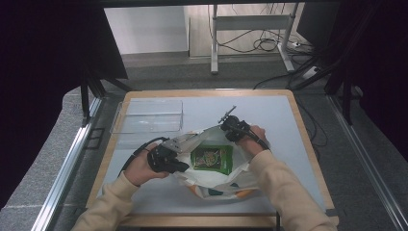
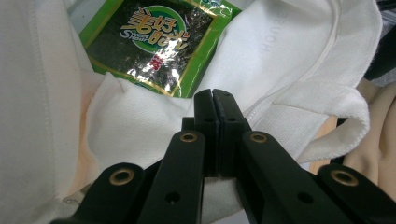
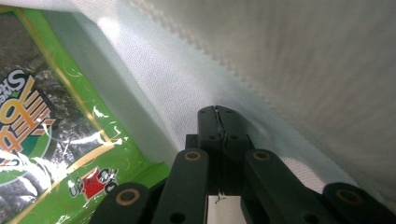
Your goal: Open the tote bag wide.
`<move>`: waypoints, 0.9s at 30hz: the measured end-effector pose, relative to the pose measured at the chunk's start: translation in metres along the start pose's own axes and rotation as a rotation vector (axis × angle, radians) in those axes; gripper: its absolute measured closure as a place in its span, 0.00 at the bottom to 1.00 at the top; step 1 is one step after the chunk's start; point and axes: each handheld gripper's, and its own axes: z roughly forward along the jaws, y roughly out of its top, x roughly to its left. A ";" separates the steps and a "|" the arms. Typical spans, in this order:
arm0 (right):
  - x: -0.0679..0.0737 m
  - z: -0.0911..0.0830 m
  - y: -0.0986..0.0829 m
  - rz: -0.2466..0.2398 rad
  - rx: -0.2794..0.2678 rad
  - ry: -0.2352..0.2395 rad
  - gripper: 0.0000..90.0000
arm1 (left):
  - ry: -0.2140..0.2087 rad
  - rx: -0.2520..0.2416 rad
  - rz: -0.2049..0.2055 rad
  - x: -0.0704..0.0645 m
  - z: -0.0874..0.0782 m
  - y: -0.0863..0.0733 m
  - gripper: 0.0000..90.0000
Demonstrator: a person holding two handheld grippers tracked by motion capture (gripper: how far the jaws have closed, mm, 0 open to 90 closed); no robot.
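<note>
With the green snack packet already inside the white cloth bag, both grippers, left and right, apparently pinch its rim, leaving closing or lifting.

Bag mouth open btwn tools; snack packet fills floor; tray rear-left, tabletop free.

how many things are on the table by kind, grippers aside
bag: 1
snack packet: 1
clear tray: 1
total: 3
</note>
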 end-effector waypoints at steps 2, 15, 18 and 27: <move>0.000 -0.001 0.000 -0.001 0.000 0.004 0.99 | -0.003 -0.001 -0.003 0.000 0.000 -0.001 1.00; 0.004 -0.015 0.000 0.016 -0.051 0.055 0.99 | -0.005 -0.002 -0.011 0.002 -0.001 -0.003 0.99; 0.007 -0.028 -0.002 0.021 -0.104 0.092 0.99 | -0.002 -0.015 -0.015 0.002 -0.002 -0.004 0.99; 0.021 -0.060 -0.019 0.049 -0.167 0.173 0.98 | 0.013 -0.104 -0.051 0.005 -0.020 -0.007 0.97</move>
